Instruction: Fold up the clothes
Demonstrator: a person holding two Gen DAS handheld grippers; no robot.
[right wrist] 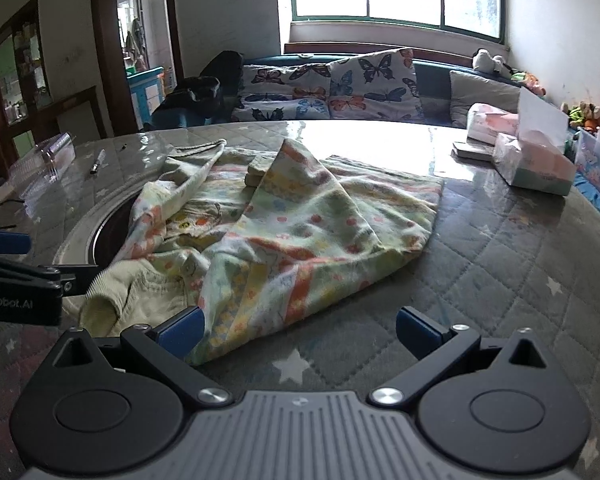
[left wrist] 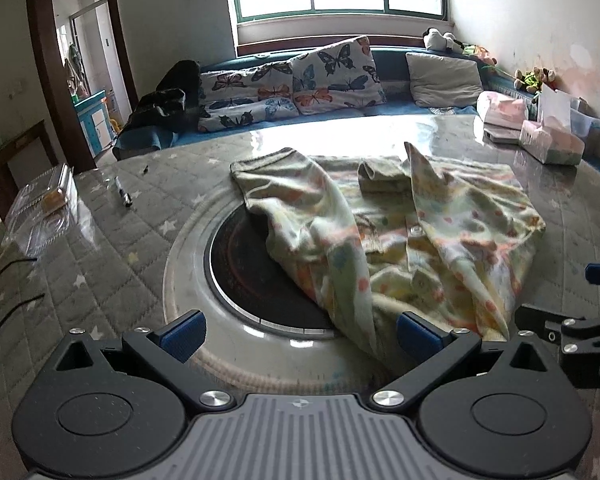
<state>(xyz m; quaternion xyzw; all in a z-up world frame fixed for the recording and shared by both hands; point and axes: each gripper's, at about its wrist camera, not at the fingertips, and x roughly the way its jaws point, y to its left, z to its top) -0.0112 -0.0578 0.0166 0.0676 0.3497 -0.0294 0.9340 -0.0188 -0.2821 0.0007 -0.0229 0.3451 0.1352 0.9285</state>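
both grippers, left gripper (left wrist: 298,336) and right gripper (right wrist: 298,330), gape wide, holding nothing. shirt (right wrist: 284,216) lies crumpled on the table (right wrist: 500,264); clear box (left wrist: 40,216) left of it holds something orange.

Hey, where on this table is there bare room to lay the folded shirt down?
Bare quilted cover lies right of the shirt, between its hem and the tissue boxes, and left of it toward the pen. Crowded: the far right corner, and the left edge by the plastic container.
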